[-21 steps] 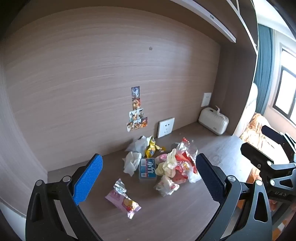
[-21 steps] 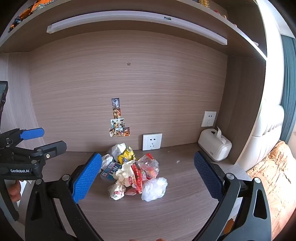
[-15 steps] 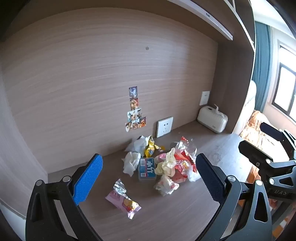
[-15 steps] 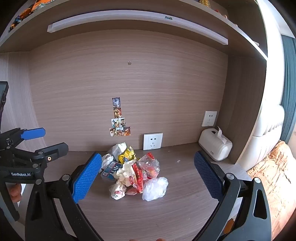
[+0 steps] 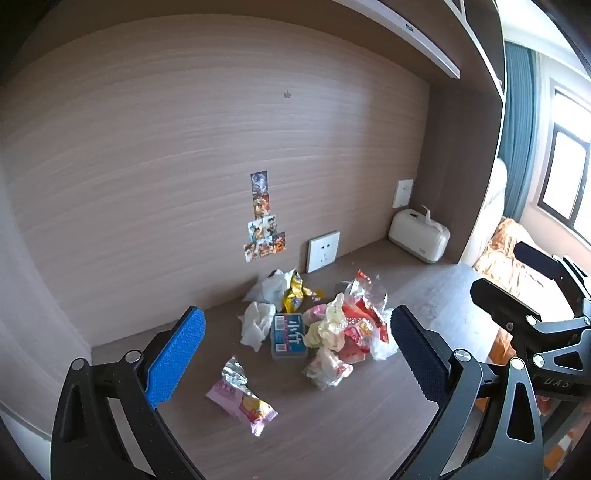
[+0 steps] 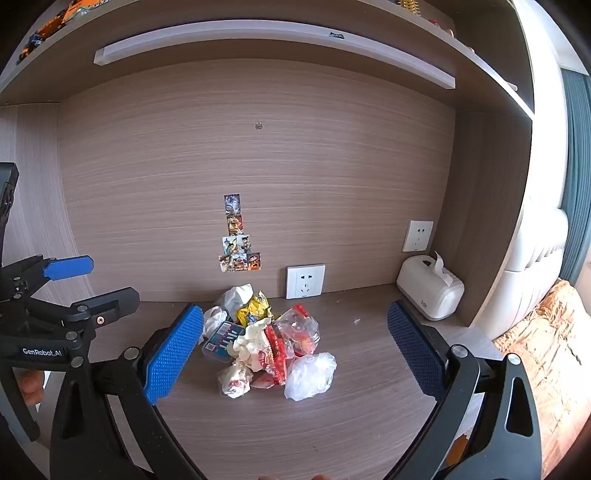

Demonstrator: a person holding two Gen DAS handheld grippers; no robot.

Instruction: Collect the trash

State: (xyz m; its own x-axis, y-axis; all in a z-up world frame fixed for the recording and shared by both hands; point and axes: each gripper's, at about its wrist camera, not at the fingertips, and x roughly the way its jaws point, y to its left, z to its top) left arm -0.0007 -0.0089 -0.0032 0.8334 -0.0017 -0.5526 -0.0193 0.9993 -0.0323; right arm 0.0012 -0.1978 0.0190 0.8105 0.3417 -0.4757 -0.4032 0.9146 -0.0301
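A pile of trash (image 5: 332, 325) lies on the wooden desk near the back wall: crumpled tissues, red and yellow snack wrappers, clear plastic bags and a blue box (image 5: 289, 336). A pink wrapper (image 5: 242, 400) lies apart, nearer my left gripper. The pile also shows in the right wrist view (image 6: 269, 343), with a clear plastic bag (image 6: 310, 374) at its front right. My left gripper (image 5: 295, 358) is open and empty, held back from the pile. My right gripper (image 6: 293, 356) is open and empty, also short of the pile.
A white tissue box (image 6: 430, 293) stands at the desk's back right corner by the side panel. Wall sockets (image 6: 305, 281) and a column of stickers (image 6: 236, 236) are on the back wall. A shelf (image 6: 273, 35) runs overhead. A bed (image 6: 546, 343) lies to the right.
Both views have shifted only slightly; the left camera has turned a little to the right. Both grippers stay open and nothing on the desk has moved.
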